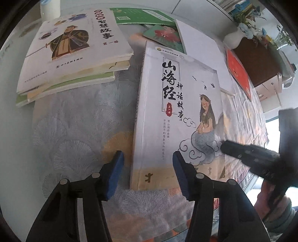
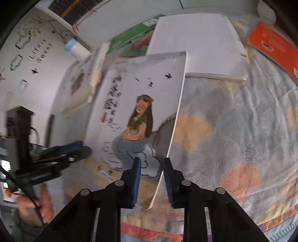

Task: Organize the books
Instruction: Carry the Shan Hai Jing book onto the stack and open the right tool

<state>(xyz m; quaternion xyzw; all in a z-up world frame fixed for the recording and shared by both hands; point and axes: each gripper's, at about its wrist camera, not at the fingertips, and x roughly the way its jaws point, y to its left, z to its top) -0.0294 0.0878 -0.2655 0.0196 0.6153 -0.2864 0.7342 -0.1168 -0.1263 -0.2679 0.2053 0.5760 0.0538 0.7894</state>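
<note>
A white book with a mermaid on its cover [image 1: 178, 104] [image 2: 141, 89] lies on the patterned tablecloth [image 1: 78, 130]. Its right edge looks raised off the cloth. My right gripper [image 2: 151, 167] [image 1: 223, 147] is shut on that right edge, near the mermaid's tail. My left gripper [image 1: 148, 173] [image 2: 83, 149] stands open over the book's near spine corner. One of its pads is beside the spine and the other over the cover, and neither presses on the book. A stack of books [image 1: 74, 55] [image 2: 82, 80], topped by a white one with a robed figure, sits to the left.
Behind the mermaid book lie a green book [image 1: 141, 16], a small green book with a red figure [image 1: 165, 35], a white book [image 1: 199, 46] [image 2: 195, 42] and a red book [image 1: 238, 70] [image 2: 273, 44]. A white bottle [image 2: 76, 48] and a vase of blue flowers [image 1: 232, 37] stand further back.
</note>
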